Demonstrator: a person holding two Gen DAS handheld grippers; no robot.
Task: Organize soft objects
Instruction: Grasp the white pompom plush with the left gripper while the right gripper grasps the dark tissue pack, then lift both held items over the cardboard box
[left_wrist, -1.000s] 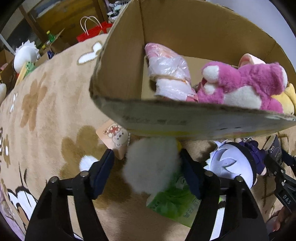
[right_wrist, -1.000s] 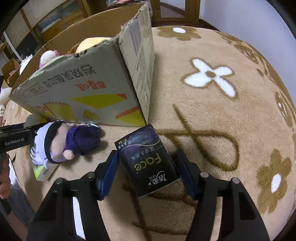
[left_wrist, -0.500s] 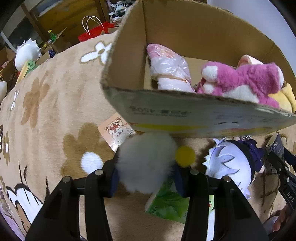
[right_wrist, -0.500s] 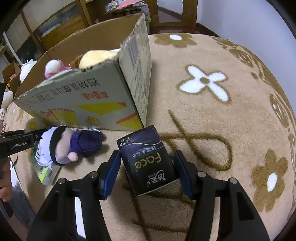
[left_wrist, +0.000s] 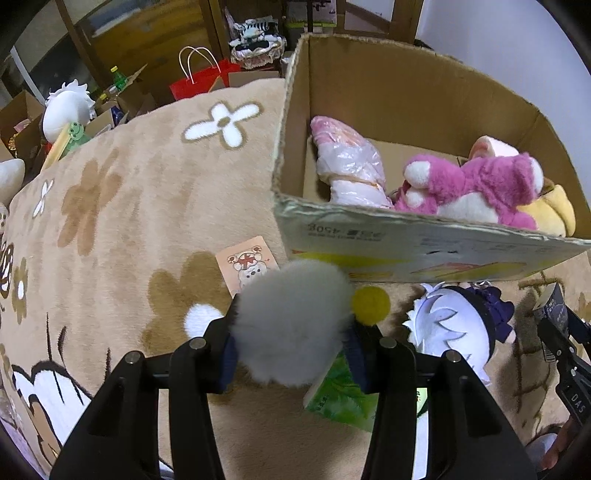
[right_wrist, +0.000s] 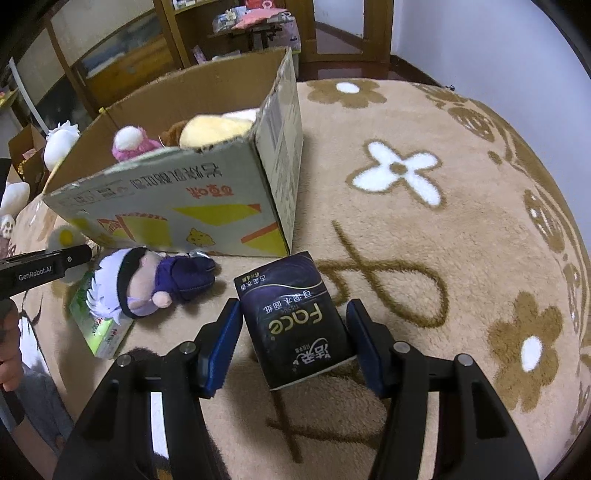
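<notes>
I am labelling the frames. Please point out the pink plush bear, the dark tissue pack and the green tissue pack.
pink plush bear (left_wrist: 480, 184), left wrist view, on its pink body.
dark tissue pack (right_wrist: 295, 317), right wrist view, on its printed front.
green tissue pack (left_wrist: 343, 398), left wrist view, on its top face.

White fluffy plush (left_wrist: 291, 325) with yellow pompom (left_wrist: 370, 305), clamped

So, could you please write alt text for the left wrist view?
The left gripper squeezes a fluffy white plush with a yellow spot above a beige flowered rug. Beyond it stands an open cardboard box holding a pink plush bear.
</notes>
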